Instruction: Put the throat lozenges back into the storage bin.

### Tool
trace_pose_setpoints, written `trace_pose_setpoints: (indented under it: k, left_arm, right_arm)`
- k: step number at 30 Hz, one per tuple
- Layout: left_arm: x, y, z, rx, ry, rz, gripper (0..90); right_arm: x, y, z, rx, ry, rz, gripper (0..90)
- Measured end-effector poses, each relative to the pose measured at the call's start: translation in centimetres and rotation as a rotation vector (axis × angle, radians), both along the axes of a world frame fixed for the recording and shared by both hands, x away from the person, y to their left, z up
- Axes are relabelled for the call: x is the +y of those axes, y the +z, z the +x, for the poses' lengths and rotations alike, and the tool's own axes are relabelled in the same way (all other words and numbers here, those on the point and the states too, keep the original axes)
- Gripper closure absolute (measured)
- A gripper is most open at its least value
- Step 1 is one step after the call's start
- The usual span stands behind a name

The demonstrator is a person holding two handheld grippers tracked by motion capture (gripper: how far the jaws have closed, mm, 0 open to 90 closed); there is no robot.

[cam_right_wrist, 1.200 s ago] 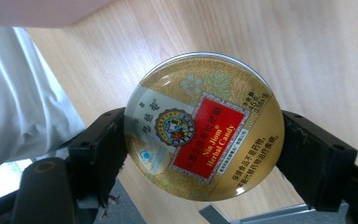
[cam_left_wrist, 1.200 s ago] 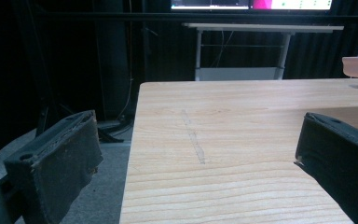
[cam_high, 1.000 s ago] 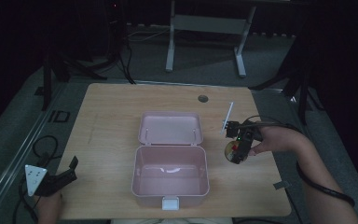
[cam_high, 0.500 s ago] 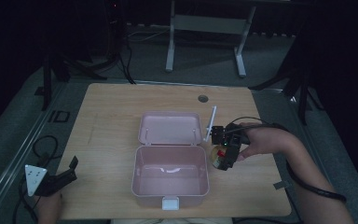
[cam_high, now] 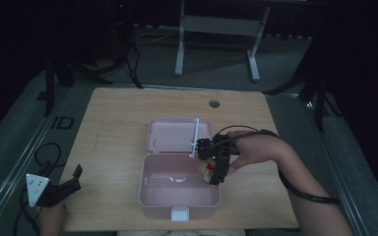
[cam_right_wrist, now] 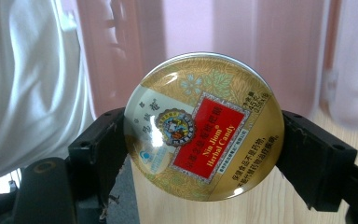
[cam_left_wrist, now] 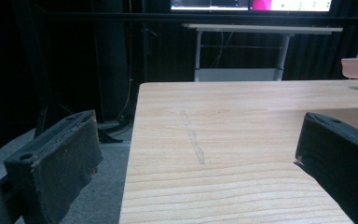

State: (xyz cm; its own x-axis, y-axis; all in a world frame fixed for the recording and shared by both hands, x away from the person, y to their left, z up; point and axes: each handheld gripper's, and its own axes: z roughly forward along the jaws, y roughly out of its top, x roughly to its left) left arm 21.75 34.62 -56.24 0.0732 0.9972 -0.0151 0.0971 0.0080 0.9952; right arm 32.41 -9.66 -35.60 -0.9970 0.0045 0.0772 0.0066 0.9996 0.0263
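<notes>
The right claw (cam_high: 211, 169) is clenched on a round candy tin (cam_right_wrist: 204, 126), holding it by its rim above the right end of the open pink box (cam_high: 177, 199). The left claw (cam_left_wrist: 196, 163) hangs released, well left of the box, over the counter (cam_high: 118, 128). With so thin a grip on the smooth rim, the tin could slip and strike the box wall.

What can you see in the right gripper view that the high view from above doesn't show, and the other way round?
The right gripper view alone makes the round gold candy tin readable: a red label saying "Nin Jiom Herbal Candy". The high view alone gives the layout: the open pink plastic lunch box on the wooden table, and the left gripper resting at the table's near left corner. Both show the right gripper clamping the tin by its edges over the pink box.
</notes>
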Motion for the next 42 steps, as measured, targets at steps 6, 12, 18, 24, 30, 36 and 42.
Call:
trace_pose_setpoints:
  k: [6, 12, 18, 24, 30, 36, 42]
  left_arm:
    - [0.0, 0.0, 0.0, -0.001, -0.001, -0.003, 0.4]
    - [0.0, 0.0, 0.0, -0.001, -0.002, 0.0, 0.4]
    - [0.0, 0.0, 0.0, 0.0, -0.002, 0.0, 0.4]
    - [0.0, 0.0, 0.0, 0.001, -0.003, -0.001, 0.4]
    - [0.0, 0.0, 0.0, 0.0, -0.004, -0.001, 0.4]
    - [0.0, 0.0, 0.0, 0.001, -0.004, 0.0, 0.4]
    - [0.0, 0.0, 0.0, 0.001, -0.005, -0.001, 0.4]
  right_arm:
    - [1.7, -1.6, -0.4, 0.031, 0.048, -0.008, 20.6]
    - [2.2, -4.3, -0.3, 0.056, 0.063, -0.034, 20.6]
    - [2.5, -7.0, -0.5, 0.077, 0.075, -0.049, 20.6]
    - [2.7, -9.3, -0.6, 0.097, 0.096, -0.059, 20.6]
    - [3.0, -10.6, -0.7, 0.084, 0.107, -0.077, 20.6]
    - [3.2, -12.1, -0.6, 0.052, 0.101, -0.103, 20.6]
    - [3.3, -13.2, -0.6, 0.059, 0.106, -0.122, 20.5]
